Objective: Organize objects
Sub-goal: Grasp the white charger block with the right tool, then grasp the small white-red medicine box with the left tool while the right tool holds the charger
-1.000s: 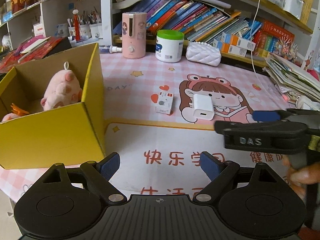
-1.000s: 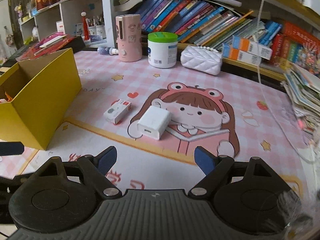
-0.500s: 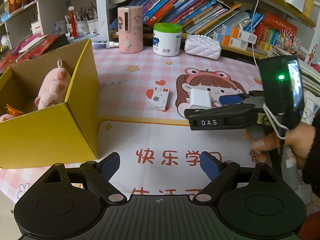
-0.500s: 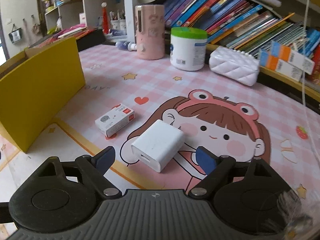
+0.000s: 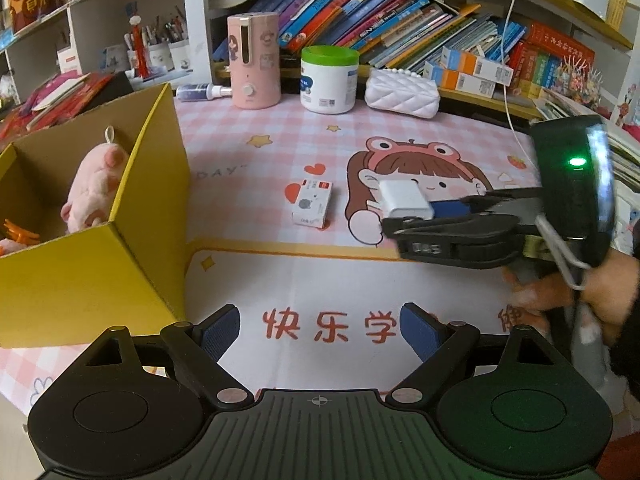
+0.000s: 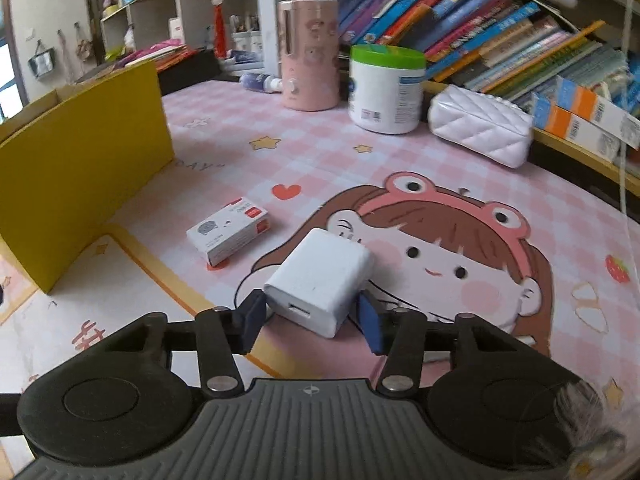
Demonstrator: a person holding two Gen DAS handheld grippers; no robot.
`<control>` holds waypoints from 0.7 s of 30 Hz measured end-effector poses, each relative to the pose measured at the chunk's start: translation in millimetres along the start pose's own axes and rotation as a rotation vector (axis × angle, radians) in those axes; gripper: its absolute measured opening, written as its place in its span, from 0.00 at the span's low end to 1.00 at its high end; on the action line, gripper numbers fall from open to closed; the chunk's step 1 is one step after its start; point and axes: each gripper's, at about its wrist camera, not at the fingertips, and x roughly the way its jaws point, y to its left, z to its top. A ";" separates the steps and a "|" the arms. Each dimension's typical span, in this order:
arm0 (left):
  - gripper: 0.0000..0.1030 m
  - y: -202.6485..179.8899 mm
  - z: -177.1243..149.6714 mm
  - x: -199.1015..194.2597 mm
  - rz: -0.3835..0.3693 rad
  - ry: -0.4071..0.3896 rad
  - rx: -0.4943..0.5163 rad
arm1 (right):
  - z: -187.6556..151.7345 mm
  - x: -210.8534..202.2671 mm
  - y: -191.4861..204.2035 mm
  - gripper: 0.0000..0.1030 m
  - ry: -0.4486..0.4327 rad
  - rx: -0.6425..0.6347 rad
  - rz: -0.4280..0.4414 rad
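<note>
The right gripper [image 6: 310, 322] has its jaws closing on the white charger [image 6: 320, 280], which lies on the worktop [image 6: 400, 168] beside a small box [image 6: 230, 234]. The left gripper [image 5: 320, 330] hovers, jaws spread and empty. The yellow box [image 5: 100, 272] hides most of a pink plush toy [image 5: 94, 188].

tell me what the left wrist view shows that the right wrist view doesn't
Only the left wrist view: the yellow box's inside with the pink plush toy, the open left hand-held gripper, and the person's hand holding the right tool.

Only the right wrist view: the right hand-held gripper closing, its pads flanking the white charger, whose port end faces the camera.

Both: the charger, small white carton, green-lidded jar, mat.
</note>
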 end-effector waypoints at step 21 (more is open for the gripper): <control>0.68 -10.7 52.3 82.6 0.101 -0.084 0.016 | -34.3 -74.0 -33.8 0.41 0.009 0.132 -0.135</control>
